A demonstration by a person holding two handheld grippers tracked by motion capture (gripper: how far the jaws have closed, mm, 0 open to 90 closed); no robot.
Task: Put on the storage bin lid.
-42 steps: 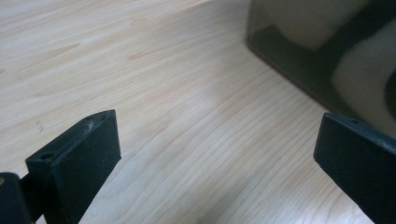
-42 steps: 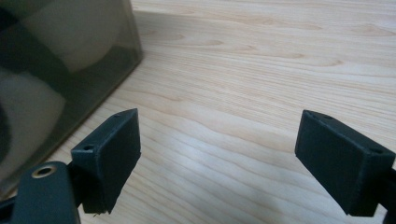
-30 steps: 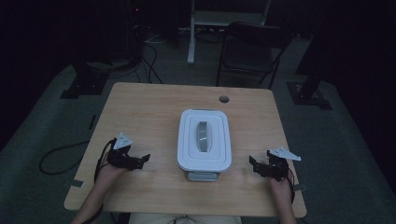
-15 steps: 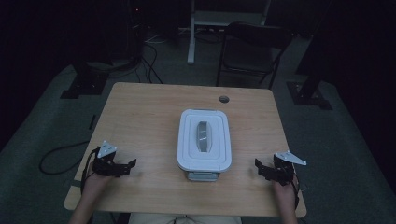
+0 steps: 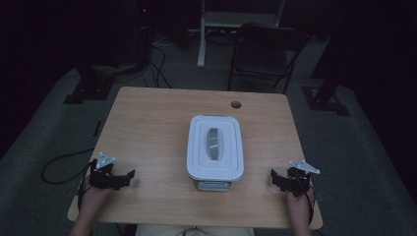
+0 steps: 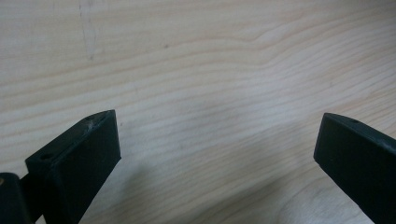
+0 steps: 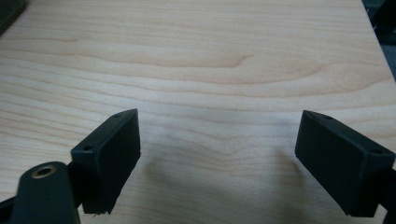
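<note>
High view: white box [image 5: 215, 151] with a grey handle on its lid, closed, on the table [image 5: 147, 128]. Left gripper [image 5: 129, 175] low over the table, jaws pointing toward the box, which lies well off ahead of its tips. Right gripper [image 5: 273, 176] on the far side of the box, jaws likewise pointing at it, apart from it. A hand behind each gripper. Chair [image 5: 265, 51] beyond the table, far from both.

Left gripper view: jaws spread wide, nothing between them; bare wood below.

Right gripper view: jaws spread wide, empty; wood grain below, table edge ahead at the upper right.
</note>
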